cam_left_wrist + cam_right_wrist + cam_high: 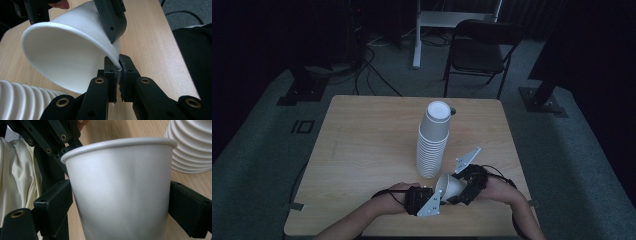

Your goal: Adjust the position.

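Both forearms enter at the near edge of the desk (362,150) in the high view, hands meeting just in front of the cup stack (432,142). Left hand (394,192) holds the left gripper (432,197), pointing rightward; right hand (497,190) holds the right gripper (457,187), pointing leftward. A single paper cup (449,186) lies tilted between them, mouth toward the left gripper, just in front of the stack's base.

Left gripper view: own fingers (111,72) are together, pinching the cup (70,57) rim at its lower edge. The other gripper's fingers (110,20) press the cup's outer wall from above.

Right gripper view: own fingers (53,205) are clamped on the cup (120,195) wall, one either side, below the rim. The left gripper's linkage (52,142) sits behind the rim at upper left. A cream cloth fold (15,175) shows at far left; what it belongs to is unclear.

Desk: light wood grain, square-cornered. The stack stands upside down, leaning slightly, near the desk centre; its ribbed rims show in the left gripper view (22,100) and the right gripper view (192,147).

Room beyond the stack: dim, grey carpet floor (257,135), a black folding chair (479,50), a white stand leg (417,35), loose cables (372,65), dark frame feet either side.
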The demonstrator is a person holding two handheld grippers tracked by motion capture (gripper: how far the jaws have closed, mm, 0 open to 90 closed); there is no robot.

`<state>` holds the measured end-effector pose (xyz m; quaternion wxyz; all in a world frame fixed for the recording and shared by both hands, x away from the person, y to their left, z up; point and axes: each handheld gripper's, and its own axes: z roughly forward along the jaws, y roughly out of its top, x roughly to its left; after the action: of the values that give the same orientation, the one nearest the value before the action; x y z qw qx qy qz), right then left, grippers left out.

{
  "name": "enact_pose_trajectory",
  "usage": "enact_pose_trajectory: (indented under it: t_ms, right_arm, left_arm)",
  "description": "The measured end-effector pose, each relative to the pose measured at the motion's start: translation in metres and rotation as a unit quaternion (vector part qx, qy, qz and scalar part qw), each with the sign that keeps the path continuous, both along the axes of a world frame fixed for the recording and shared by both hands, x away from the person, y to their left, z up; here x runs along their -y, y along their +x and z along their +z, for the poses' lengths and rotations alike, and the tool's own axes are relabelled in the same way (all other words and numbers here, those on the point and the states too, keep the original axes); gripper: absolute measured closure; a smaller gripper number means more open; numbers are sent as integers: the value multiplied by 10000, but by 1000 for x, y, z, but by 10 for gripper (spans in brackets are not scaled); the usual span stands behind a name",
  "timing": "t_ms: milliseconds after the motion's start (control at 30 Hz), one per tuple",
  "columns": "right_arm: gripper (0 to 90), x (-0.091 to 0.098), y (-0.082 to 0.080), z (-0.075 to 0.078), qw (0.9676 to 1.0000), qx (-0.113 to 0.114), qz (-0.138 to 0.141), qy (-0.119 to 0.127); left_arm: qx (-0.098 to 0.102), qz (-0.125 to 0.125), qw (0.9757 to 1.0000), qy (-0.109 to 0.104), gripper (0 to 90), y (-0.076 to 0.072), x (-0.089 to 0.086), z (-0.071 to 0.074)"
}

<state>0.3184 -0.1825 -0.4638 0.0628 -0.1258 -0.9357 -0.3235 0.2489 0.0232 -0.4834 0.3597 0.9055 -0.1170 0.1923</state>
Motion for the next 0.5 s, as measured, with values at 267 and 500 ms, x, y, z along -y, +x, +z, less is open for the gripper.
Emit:
enact_pose_trajectory:
  t_ms: [267,500]
  right_arm:
    - [156,0,-5,2,9998,170,127,-19]
    - [189,10,-3,2,9995,127,-83,267]
  left_arm:
    - [-124,-74,9999,-59,847,1,-2,2]
    - [-207,111,9996,-175,815,6,-5,3]
